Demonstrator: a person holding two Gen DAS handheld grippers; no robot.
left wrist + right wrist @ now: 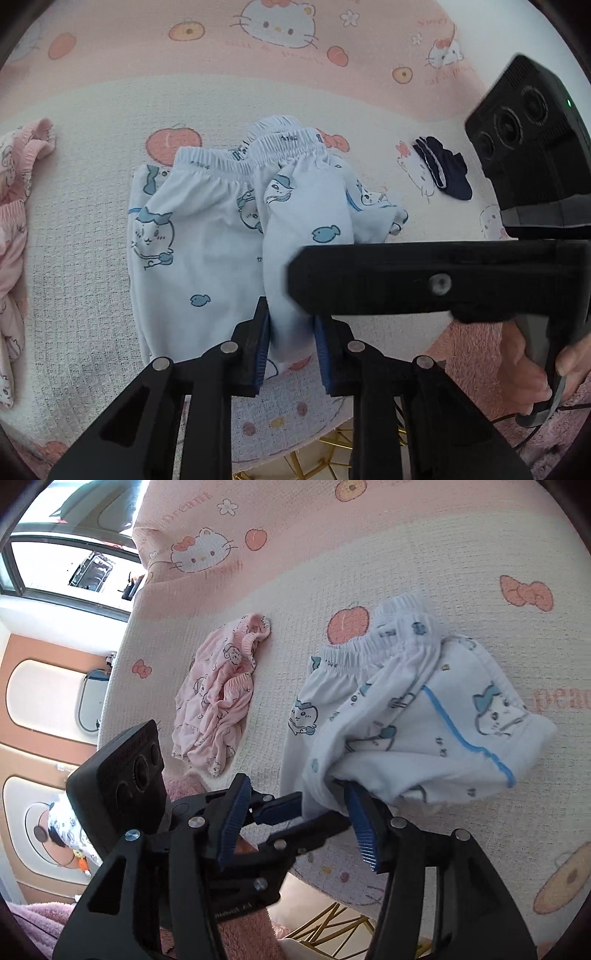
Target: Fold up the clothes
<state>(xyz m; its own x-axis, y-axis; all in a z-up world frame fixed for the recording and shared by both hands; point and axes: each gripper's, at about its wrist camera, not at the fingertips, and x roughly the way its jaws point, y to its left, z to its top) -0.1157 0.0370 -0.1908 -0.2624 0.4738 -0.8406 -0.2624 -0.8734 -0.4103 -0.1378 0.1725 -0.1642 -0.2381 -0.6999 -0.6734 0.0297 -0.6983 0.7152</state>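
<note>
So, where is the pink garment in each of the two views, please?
Left wrist view: pink garment, crumpled at the far left edge.
Right wrist view: pink garment, left of centre.
Shared landmark: the peach print just behind the white trousers' waistband.

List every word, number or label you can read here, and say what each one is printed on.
"peac", cut off at the frame edge: pink lettering on the cartoon-cat bed cover, right wrist view.
"Dream", upside down: pink lettering on the cover's pink band.
Pink script near the cat print, left wrist view: too blurred to read.
Small dark marks on the waistband of the white cartoon-print pants: too small to read.
Lettering on the left gripper body: unreadable.
</note>
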